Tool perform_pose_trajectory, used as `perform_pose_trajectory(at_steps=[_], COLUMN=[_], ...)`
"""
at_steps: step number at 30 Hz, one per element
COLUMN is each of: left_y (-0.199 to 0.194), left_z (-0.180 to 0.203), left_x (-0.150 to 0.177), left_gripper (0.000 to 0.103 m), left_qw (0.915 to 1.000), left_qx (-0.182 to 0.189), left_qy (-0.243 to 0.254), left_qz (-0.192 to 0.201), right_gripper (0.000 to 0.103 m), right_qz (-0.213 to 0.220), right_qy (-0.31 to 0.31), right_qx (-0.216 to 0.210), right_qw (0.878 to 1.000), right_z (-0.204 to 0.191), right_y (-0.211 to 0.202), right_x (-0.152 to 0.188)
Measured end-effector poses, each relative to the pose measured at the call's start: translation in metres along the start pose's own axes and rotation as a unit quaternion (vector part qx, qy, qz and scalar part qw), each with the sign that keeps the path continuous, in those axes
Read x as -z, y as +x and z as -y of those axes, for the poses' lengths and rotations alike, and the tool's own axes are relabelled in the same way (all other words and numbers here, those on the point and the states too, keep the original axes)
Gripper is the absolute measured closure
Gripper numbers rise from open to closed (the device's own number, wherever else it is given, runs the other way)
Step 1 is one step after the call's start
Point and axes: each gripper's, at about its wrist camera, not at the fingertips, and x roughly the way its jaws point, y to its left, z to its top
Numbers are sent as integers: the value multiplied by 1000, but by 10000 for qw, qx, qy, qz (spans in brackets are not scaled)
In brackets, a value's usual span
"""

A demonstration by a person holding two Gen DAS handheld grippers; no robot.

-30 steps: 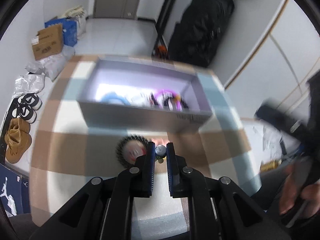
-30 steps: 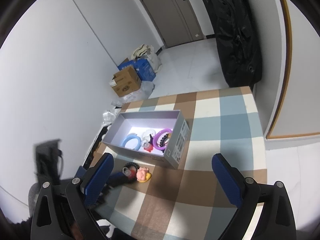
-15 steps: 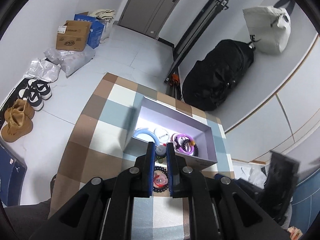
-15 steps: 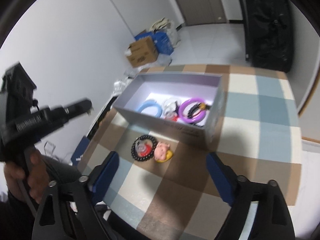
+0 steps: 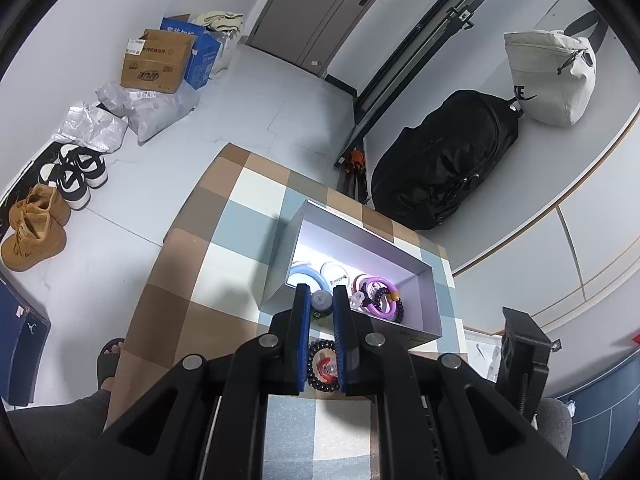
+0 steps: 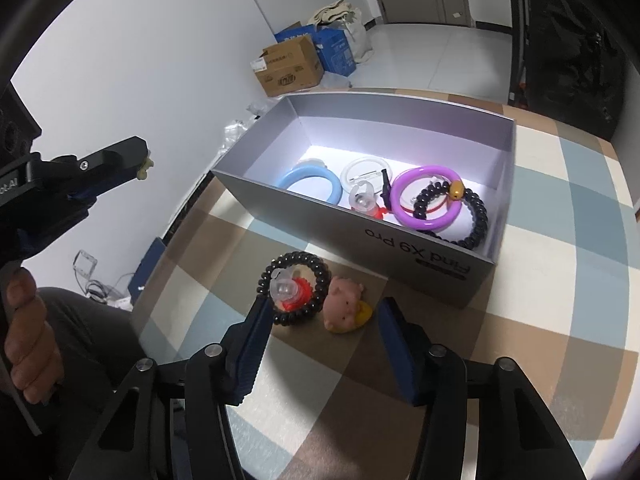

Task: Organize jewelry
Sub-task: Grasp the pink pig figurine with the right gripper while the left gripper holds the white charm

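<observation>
1. Stood on the checked table (image 6: 560, 264): an open grey box (image 6: 400, 256), long side toward the cameras.
2. Lay inside the box: a blue ring (image 6: 312, 182), a purple ring (image 6: 426, 200), a black bead bracelet (image 6: 474, 216) and a clear ring (image 6: 362, 170).
3. Lay on the table just before the box: a second bead bracelet (image 6: 294, 288), touching a pink pig charm (image 6: 344, 308).
4. Left gripper (image 5: 321, 304): raised near the box's left end, clamped on a small grey trinket (image 5: 321, 300).
5. Right gripper (image 6: 326, 344): closing, half apart, bracelet and pig ahead of the tips, nothing held.
</observation>
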Motion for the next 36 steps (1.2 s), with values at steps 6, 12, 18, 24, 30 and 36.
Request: perform_pose_trajectory(at_steps=[6,12,18,24,30,36], left_y=[-2,-1,-1,-2,-1,-1], left_z=[0,3,3,4,6,12], left_x=[0,0,1,1,1,-5], left_gripper=[97,96,96,96,96,96], left_qw=[10000,10000,10000,9999,9998,9994], left_qx=[-22,-25,-58,-86,-129,-62], left_qy=[-43,3,9,3,62,190], left_qz=[52,24,21,93,150,265], right_gripper=[66,83,83,83,83,83], right_qz=[-78,-47,-41,218,624,1145], right_qy=[-97,-27,-44,-39,-117,-270], right_qx=[207,262,287,239,116,-110], right_qw=[9997,9996,9996,9995,9979,9930], right_z=[-1,5,6,0,-9,-22], right_y=[10,8,7,-5,-28,-50], right_x=[-3,-4,-1,-3,-5,-13])
